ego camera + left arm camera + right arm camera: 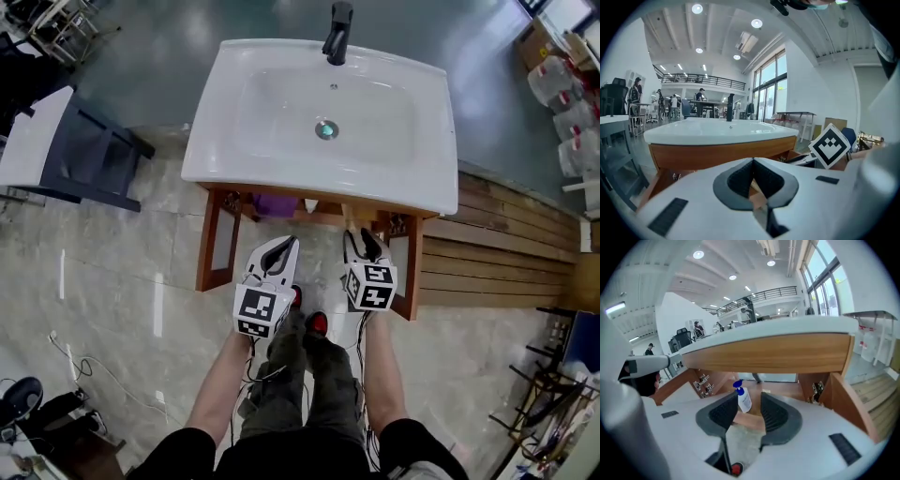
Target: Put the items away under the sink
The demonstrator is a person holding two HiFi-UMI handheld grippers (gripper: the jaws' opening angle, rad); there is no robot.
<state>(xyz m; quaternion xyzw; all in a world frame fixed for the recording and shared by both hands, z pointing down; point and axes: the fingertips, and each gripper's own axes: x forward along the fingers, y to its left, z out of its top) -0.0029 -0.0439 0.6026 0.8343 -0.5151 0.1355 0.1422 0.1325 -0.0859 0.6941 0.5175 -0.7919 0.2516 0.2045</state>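
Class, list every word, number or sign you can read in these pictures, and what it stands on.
No words or numbers can be read.
Spray bottle: label too small to read.
Jugs: red labels, blurred.
Marker cubes: black-and-white square patterns, no text.

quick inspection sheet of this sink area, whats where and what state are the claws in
surface: white sink on a wooden vanity, basin bare, black faucet at the back
job's things: spray bottle with blue nozzle upright on the shelf under the sink; purple item there too, too small to name
clutter: nothing seen on the sink
grippers: left claw shut, empty; right claw open, empty, bottle beyond it
cables: loose cable on the floor, left of the person
surroundings: dark table left, wooden decking right, plastic jugs far right
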